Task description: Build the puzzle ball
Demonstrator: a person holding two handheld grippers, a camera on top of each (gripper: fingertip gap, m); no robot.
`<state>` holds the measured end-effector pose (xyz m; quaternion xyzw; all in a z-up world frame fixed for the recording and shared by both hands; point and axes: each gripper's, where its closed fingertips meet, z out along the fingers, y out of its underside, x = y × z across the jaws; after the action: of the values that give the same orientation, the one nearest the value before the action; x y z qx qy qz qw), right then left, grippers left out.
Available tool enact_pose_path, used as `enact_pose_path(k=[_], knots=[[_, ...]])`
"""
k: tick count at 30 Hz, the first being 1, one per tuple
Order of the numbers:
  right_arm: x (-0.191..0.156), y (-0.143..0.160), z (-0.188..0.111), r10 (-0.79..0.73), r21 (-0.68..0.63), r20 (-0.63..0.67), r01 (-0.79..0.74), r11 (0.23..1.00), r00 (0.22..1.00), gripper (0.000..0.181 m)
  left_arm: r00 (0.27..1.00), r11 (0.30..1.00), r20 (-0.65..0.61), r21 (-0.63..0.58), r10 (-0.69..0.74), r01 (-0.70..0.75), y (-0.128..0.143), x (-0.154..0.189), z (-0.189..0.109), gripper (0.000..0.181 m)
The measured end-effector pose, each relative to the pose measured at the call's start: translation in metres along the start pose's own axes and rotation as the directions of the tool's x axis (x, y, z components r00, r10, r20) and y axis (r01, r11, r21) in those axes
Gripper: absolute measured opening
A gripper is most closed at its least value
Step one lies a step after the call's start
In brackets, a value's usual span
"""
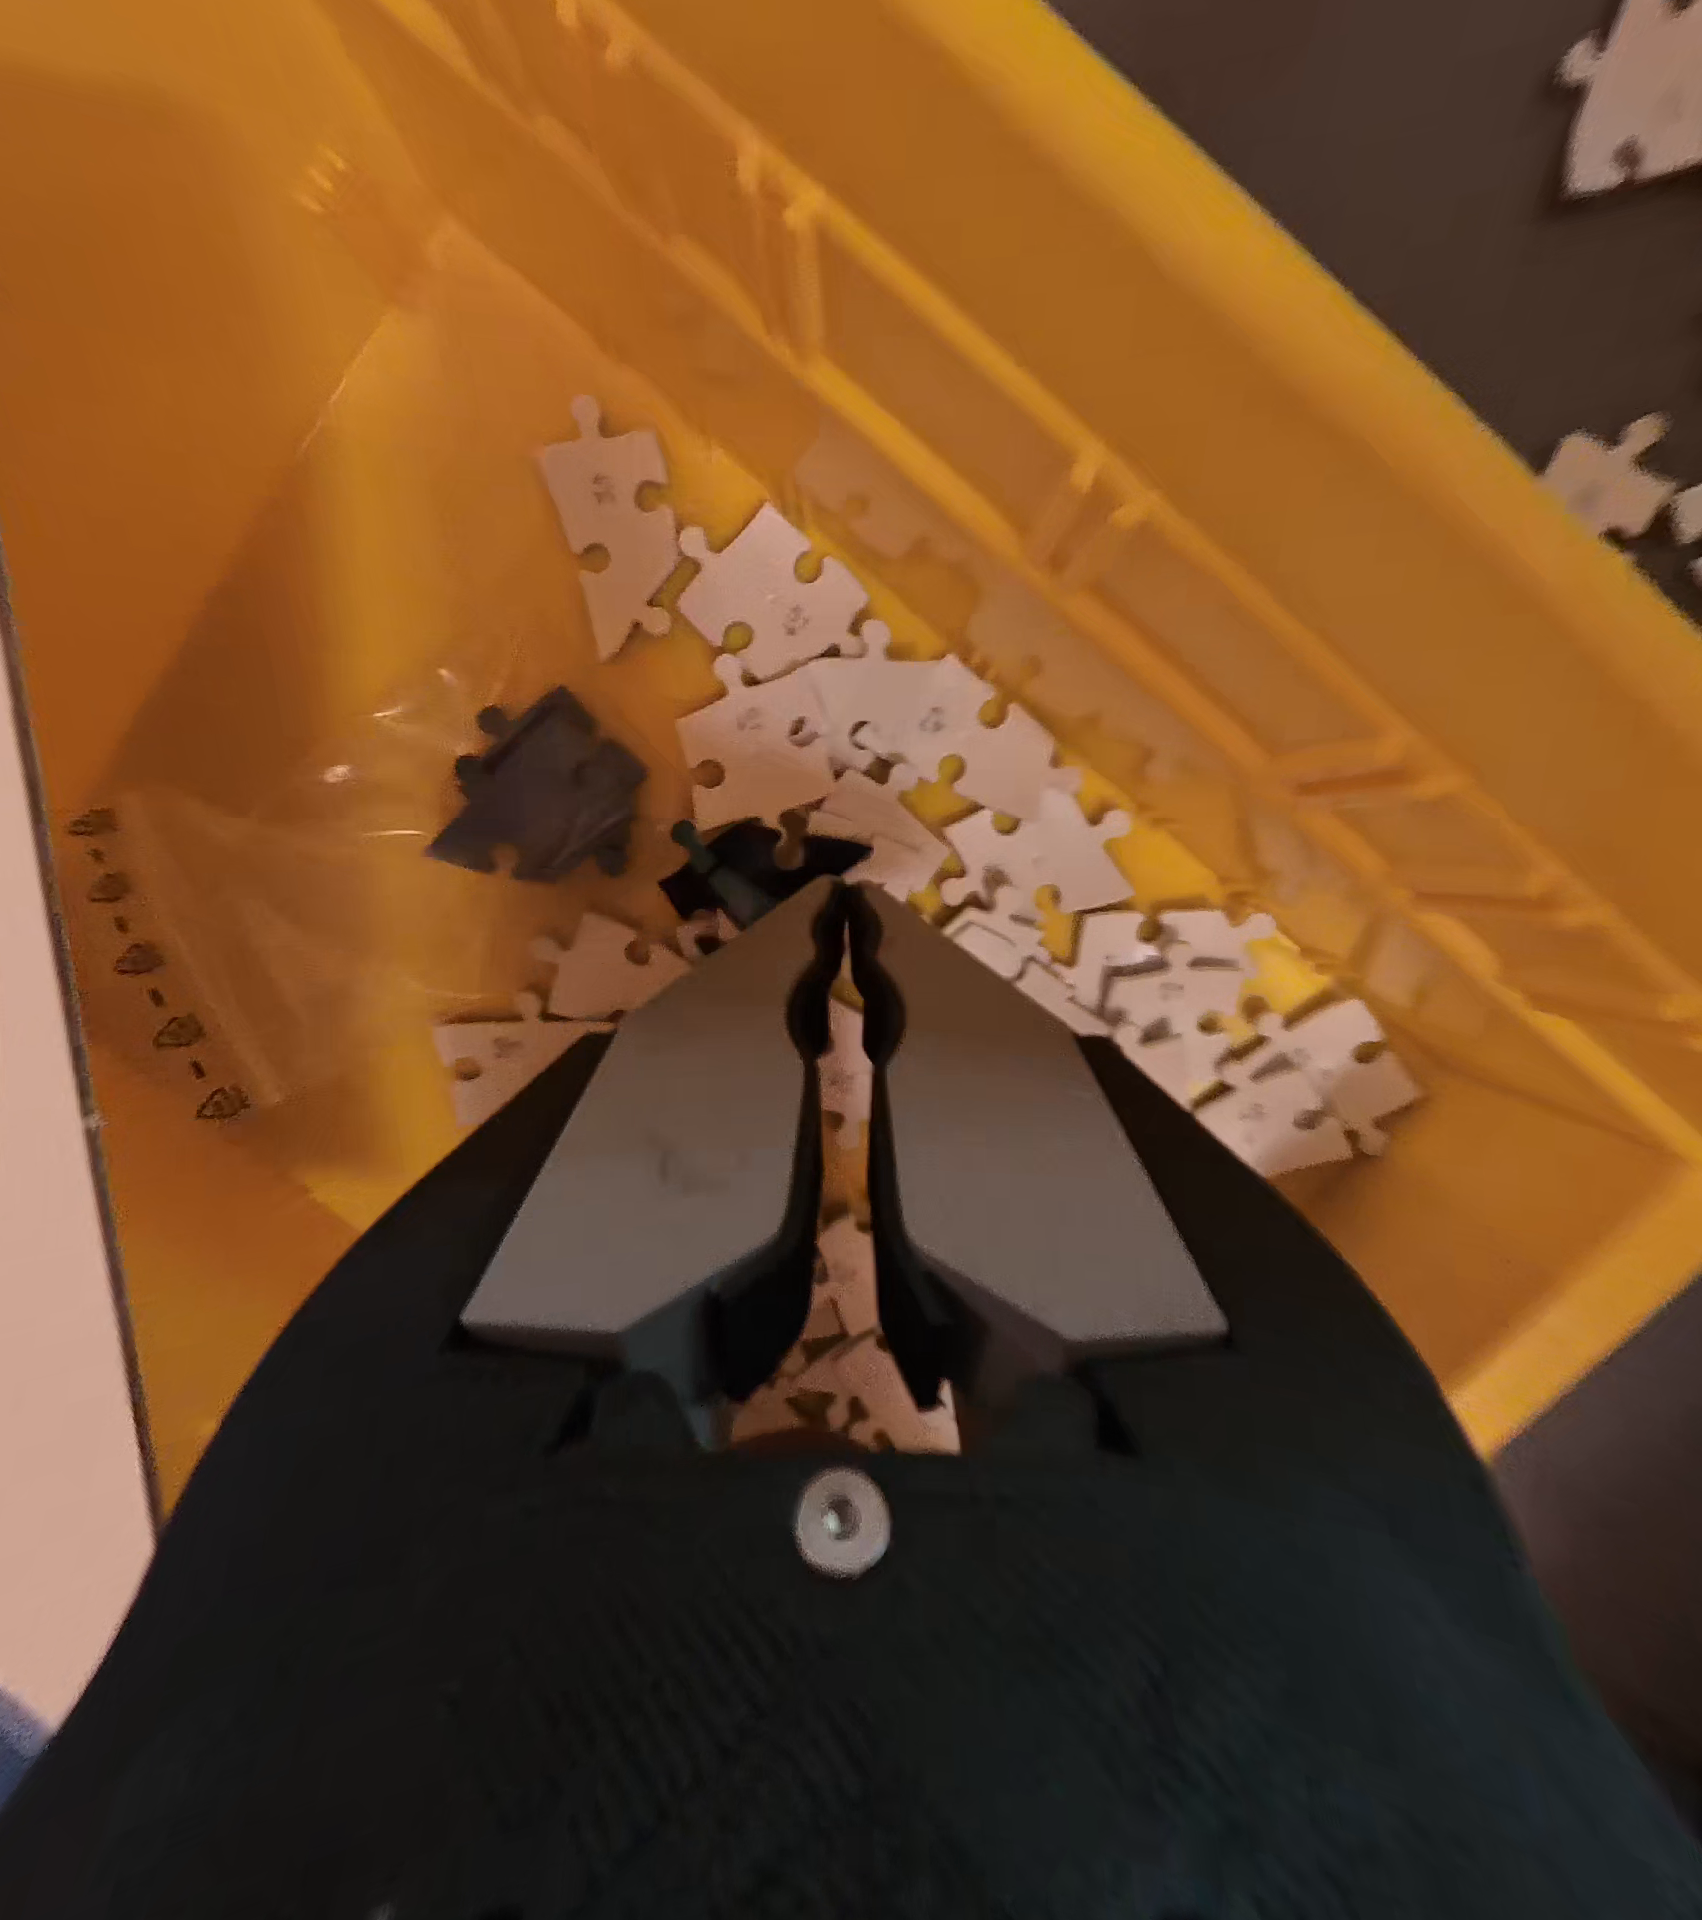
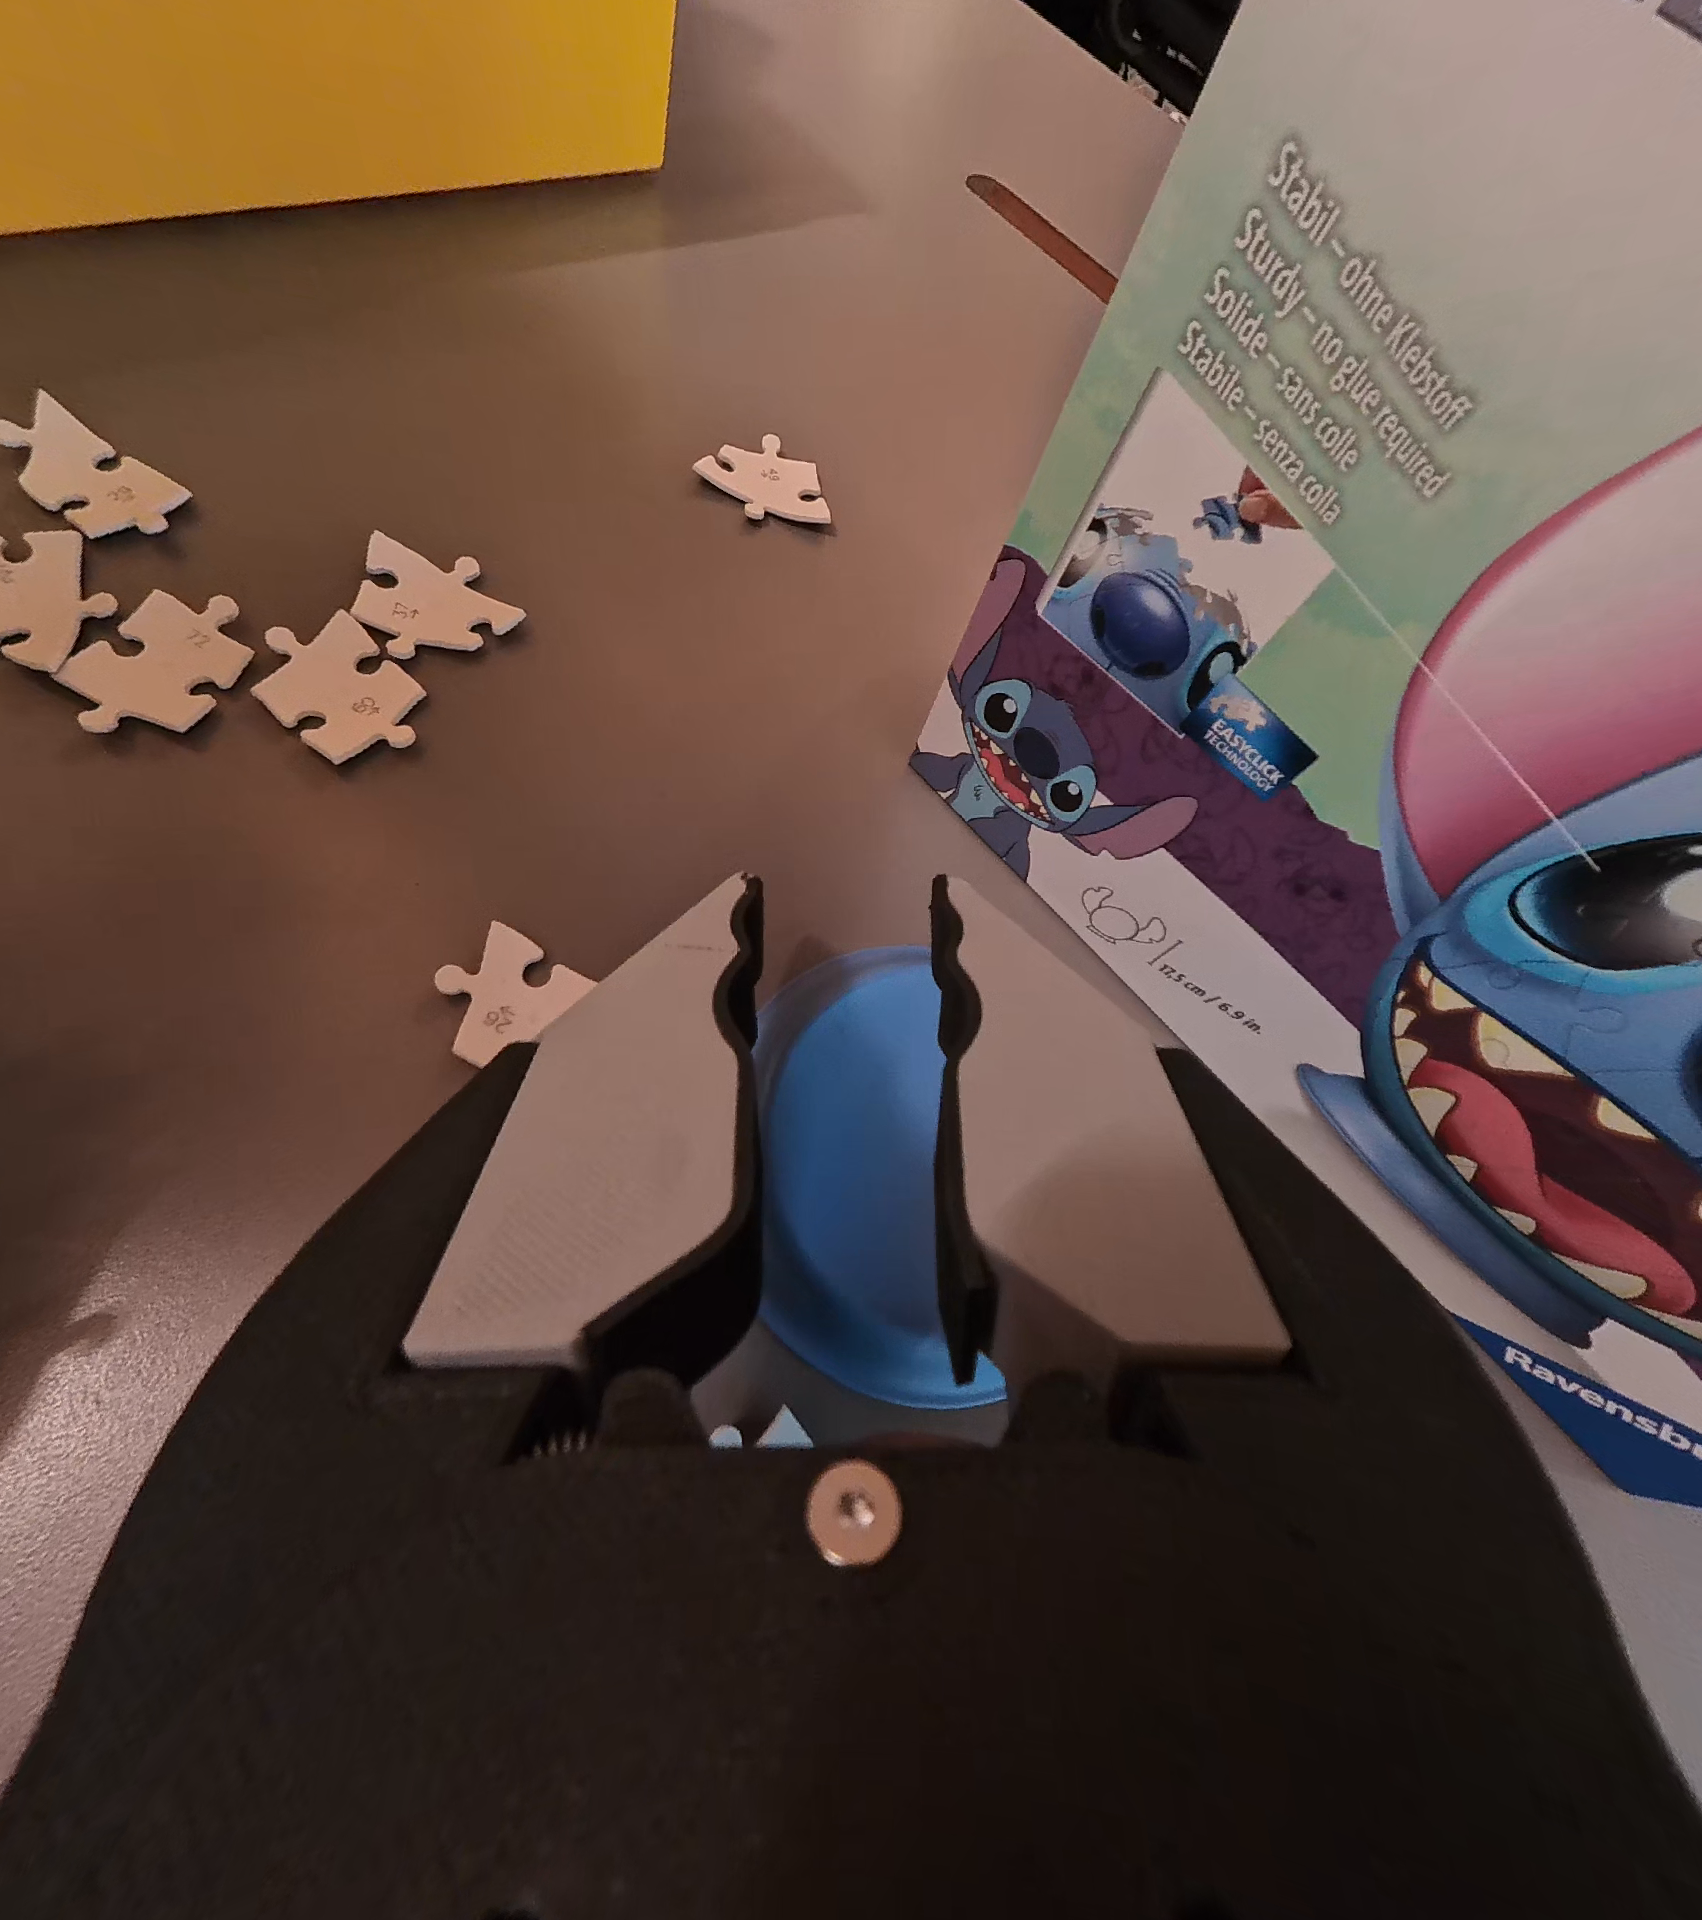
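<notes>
In the left wrist view my left gripper [image 1: 842, 896] is down inside a yellow bin [image 1: 1242, 436] and its fingers are shut. The tips meet at the edge of a black puzzle piece [image 1: 753, 857]; I cannot tell whether they pinch it. Several white puzzle pieces [image 1: 785, 613] lie face down in the bin, with another dark piece [image 1: 546, 790] to the left. In the right wrist view my right gripper [image 2: 842, 894] hovers over the grey table [image 2: 566, 312], shut on a rounded blue plastic part [image 2: 847, 1143] that fills the space between its pads.
A clear plastic bag [image 1: 203, 935] lies in the bin's left half. Loose white pieces [image 2: 348, 691] are scattered on the table; one [image 2: 769, 478] lies apart and one [image 2: 504, 997] sits by my left finger. The printed puzzle box [image 2: 1449, 727] lies at the right, the bin [image 2: 255, 94] far left. My right fingertips sit around 30 cm from my left ones. My left gripper is the nearer one to the dark piece [image 1: 546, 790]: about 6 cm, against 35 cm.
</notes>
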<state>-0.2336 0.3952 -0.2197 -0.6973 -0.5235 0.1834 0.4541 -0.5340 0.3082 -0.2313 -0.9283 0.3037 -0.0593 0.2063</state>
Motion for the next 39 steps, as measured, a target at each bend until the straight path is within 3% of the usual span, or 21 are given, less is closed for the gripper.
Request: enact_pose_path(k=[4,7,9,10,14,15,20,25,31,35,37,39], knots=[[0.0,0.0,0.0,-0.002,0.0,0.001,0.002,1.0,1.0,0.029,0.997,0.998,-0.039,0.019,-0.062,0.063,-0.001,-0.006,-0.002,0.0],[-0.001,0.0,0.0,-0.001,-0.001,0.002,0.001,1.0,1.0,0.029,1.0,1.0,-0.003,0.016,-0.012,0.012,0.001,-0.008,-0.006,0.001],[-0.001,0.001,0.0,-0.001,-0.004,0.003,0.001,1.0,1.0,0.029,1.0,0.999,-0.008,0.029,0.026,-0.026,-0.001,-0.004,-0.007,0.039],[-0.001,0.001,0.0,-0.001,-0.005,0.003,0.001,1.0,1.0,0.029,0.999,0.999,-0.011,0.032,0.035,-0.035,-0.002,-0.001,-0.006,0.044],[-0.001,0.0,0.0,-0.005,-0.001,0.002,0.005,1.0,1.0,0.029,0.997,0.998,0.061,-0.05,0.04,-0.037,0.009,-0.009,0.012,0.043],[-0.001,0.0,0.0,-0.005,-0.002,0.003,0.005,1.0,1.0,0.029,0.999,0.999,0.046,-0.035,0.026,-0.024,0.006,-0.006,0.012,0.032],[-0.002,0.0,0.0,-0.004,-0.001,0.003,0.004,1.0,1.0,0.029,0.998,0.999,0.051,-0.049,-0.019,0.022,0.009,-0.01,0.012,0.028],[-0.002,0.0,0.0,-0.006,-0.003,0.004,0.006,1.0,1.0,0.029,0.979,0.991,-0.169,0.054,-0.115,0.126,-0.007,0.005,-0.013,0.028],[-0.003,0.001,0.0,-0.01,-0.006,0.007,0.01,1.0,1.0,0.029,0.92,0.971,-0.376,0.156,-0.109,0.179,-0.021,0.022,-0.049,0.028],[-0.004,0.001,0.0,-0.015,-0.008,0.007,0.015,1.0,1.0,0.029,0.806,0.953,-0.579,0.158,-0.123,0.259,-0.03,0.043,-0.065,0.028],[-0.003,0.001,0.0,-0.013,-0.007,0.008,0.013,1.0,1.0,0.029,0.711,0.925,-0.697,0.209,-0.086,0.318,-0.041,0.051,-0.088,0.026],[-0.003,0.001,0.0,-0.011,-0.006,0.008,0.011,1.0,1.0,0.029,0.623,0.887,-0.781,0.259,-0.04,0.382,-0.05,0.051,-0.113,0.006]])
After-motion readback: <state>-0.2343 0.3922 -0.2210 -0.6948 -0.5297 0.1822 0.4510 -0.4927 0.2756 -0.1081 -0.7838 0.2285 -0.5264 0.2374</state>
